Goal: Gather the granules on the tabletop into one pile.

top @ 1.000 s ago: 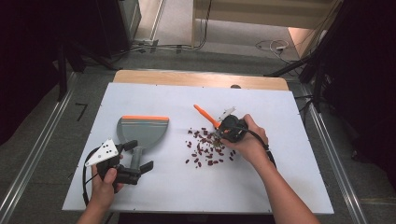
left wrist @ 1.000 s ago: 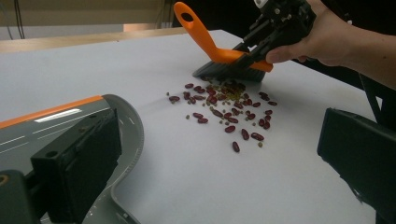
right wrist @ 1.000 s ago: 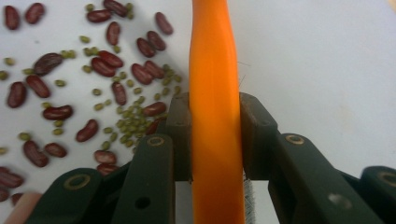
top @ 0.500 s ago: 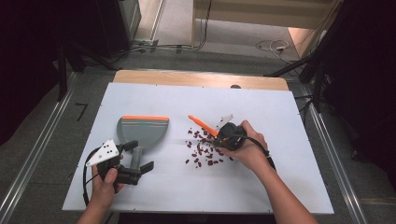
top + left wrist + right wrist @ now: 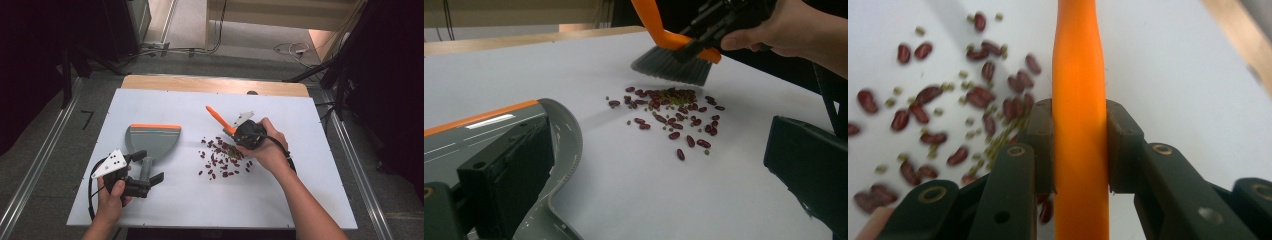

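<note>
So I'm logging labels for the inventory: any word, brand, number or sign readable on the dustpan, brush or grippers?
None: no text shows on the dustpan, the brush, the left gripper or the right gripper.

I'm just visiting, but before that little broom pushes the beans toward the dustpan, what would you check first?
1. Right gripper clamped on the brush handle: ok, pads press both sides.
2. Bristles behind the beans, on the side away from the dustpan: ok, but they hang just above the table.
3. Dustpan mouth facing the beans: not ok, its orange lip points to the far edge.
4. Left gripper holding the dustpan handle: cannot tell; the handle lies between its jaws.
5. Stray beans beyond the sweep: ok, all in one loose patch.
</note>
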Tool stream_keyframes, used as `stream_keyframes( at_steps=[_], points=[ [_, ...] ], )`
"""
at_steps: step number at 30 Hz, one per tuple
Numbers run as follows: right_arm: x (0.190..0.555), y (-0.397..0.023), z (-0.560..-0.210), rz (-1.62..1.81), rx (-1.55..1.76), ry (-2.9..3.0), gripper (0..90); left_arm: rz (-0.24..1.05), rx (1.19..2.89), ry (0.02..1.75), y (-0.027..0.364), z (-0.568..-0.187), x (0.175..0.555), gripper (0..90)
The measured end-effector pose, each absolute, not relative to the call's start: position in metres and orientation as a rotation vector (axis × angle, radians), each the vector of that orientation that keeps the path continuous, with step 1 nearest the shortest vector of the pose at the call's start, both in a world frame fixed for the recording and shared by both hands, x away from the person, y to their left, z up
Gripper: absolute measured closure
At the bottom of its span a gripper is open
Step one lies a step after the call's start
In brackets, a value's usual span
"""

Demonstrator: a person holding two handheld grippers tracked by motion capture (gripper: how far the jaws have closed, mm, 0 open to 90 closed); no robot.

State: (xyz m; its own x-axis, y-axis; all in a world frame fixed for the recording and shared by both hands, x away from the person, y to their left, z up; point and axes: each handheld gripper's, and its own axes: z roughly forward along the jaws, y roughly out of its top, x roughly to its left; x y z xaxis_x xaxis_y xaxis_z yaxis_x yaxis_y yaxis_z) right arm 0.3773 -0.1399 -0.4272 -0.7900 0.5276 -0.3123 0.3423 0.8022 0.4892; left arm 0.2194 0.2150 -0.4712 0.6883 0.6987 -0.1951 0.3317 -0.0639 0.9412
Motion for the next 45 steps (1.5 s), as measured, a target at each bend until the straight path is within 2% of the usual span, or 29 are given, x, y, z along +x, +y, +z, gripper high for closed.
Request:
stream_keyframes(
  at_steps=[6, 9, 12, 17, 26, 45],
  points=[
    [0.398, -0.115, -0.42, 0.584, 0.541, 2.537, 68.8, 0.37, 1.663, 0.849, 0.215, -0.472, 0.219, 0.5],
    [0.405, -0.102, -0.424, 0.559, 0.499, 2.554, 68.8, 0.371, 1.668, 0.847, 0.216, -0.472, 0.219, 0.5],
    [0.411, -0.092, -0.432, 0.532, 0.311, 2.521, 68.9, 0.372, 1.673, 0.847, 0.216, -0.472, 0.219, 0.4],
    [0.417, -0.08, -0.442, 0.56, 0.321, 2.564, 68.9, 0.371, 1.67, 0.846, 0.217, -0.472, 0.219, 0.5],
    [0.402, -0.068, -0.45, 0.493, 0.204, 2.64, 68.0, 0.369, 1.672, 0.85, 0.216, -0.472, 0.219, 0.5],
    [0.364, -0.082, -0.453, 0.484, 0.0, 2.706, 67.4, 0.361, 1.683, 0.856, 0.213, -0.474, 0.22, 0.5]
  ],
)
